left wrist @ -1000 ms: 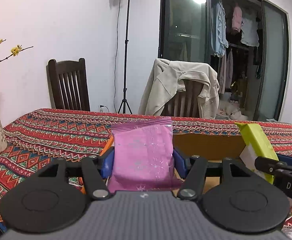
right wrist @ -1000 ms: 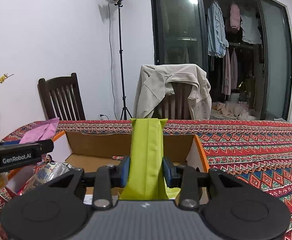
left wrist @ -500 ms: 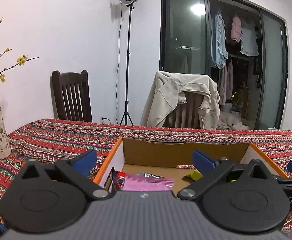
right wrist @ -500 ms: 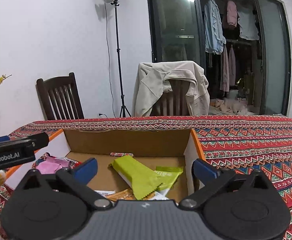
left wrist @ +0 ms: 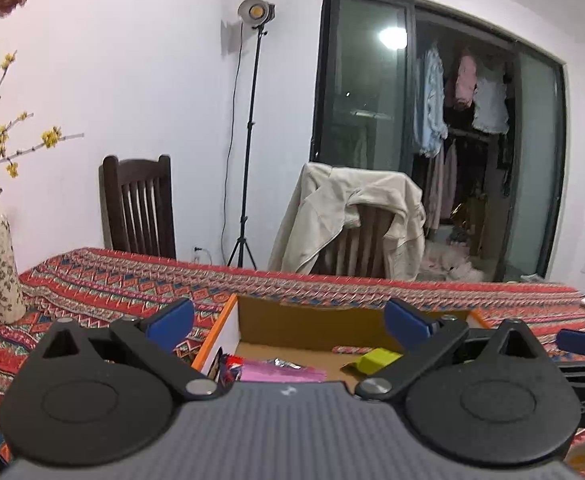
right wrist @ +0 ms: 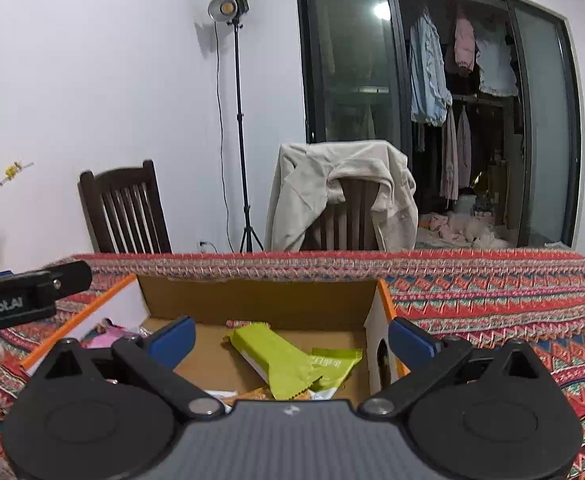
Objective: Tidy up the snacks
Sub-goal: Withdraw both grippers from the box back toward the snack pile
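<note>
Left hand-held gripper (left wrist: 288, 322) released, nothing between fingers. Right hand-held gripper (right wrist: 290, 338) released too. Green snack packet (right wrist: 280, 358) and pink packet (left wrist: 278, 372) lie inside cardboard box (right wrist: 252, 300) on patterned surface (right wrist: 492, 296).

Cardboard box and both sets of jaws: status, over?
Left gripper and right gripper: jaws wide, empty. Green packet and pink packet lie inside cardboard box. Nothing in the way.

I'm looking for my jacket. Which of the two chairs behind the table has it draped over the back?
The right chair, by the glass doors: a beige jacket covers its back. The left chair is bare.
</note>
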Available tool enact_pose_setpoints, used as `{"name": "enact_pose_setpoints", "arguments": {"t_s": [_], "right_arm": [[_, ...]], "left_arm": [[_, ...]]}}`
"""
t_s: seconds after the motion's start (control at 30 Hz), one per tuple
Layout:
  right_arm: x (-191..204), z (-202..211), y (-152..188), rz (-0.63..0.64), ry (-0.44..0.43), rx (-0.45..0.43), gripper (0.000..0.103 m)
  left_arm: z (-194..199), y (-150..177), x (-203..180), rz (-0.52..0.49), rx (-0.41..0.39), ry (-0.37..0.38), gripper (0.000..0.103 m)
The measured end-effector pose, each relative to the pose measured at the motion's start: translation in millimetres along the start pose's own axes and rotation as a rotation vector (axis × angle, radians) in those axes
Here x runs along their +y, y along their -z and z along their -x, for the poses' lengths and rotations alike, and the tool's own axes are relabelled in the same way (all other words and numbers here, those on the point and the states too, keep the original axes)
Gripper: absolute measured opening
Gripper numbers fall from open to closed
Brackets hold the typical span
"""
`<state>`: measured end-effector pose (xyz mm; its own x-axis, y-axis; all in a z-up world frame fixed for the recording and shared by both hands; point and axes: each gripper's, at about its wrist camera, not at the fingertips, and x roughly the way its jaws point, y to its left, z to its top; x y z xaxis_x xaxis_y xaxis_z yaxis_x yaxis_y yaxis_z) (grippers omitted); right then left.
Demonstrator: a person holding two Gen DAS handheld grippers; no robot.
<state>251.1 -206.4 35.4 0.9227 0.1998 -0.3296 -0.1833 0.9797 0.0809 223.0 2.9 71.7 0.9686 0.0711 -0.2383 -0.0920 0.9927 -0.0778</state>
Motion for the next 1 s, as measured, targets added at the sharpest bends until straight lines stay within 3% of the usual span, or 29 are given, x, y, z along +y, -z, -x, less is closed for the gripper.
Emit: {"name": "enact_pose_setpoints", "arguments": {"t_s": [0.23,0.47,1.0], "right_arm": [[1.2,35.6,-8.3,0.009,-0.025,-0.047,0.103],[-5.7,66.6,2.8,0.050,-0.021,-0.036,0.103],[-20.3,110.4,77.2,0.133,-0.004,0.122,0.103]], "left_arm": [[36.2,-14.9,-3.8,0.002,-0.045,0.051,0.103],[68.7,-10.5,-3.5,-0.028,-0.051,0.067,0.103],[100.6,59.2,31.5,-0.053,0.091,0.034,0.103]]}}
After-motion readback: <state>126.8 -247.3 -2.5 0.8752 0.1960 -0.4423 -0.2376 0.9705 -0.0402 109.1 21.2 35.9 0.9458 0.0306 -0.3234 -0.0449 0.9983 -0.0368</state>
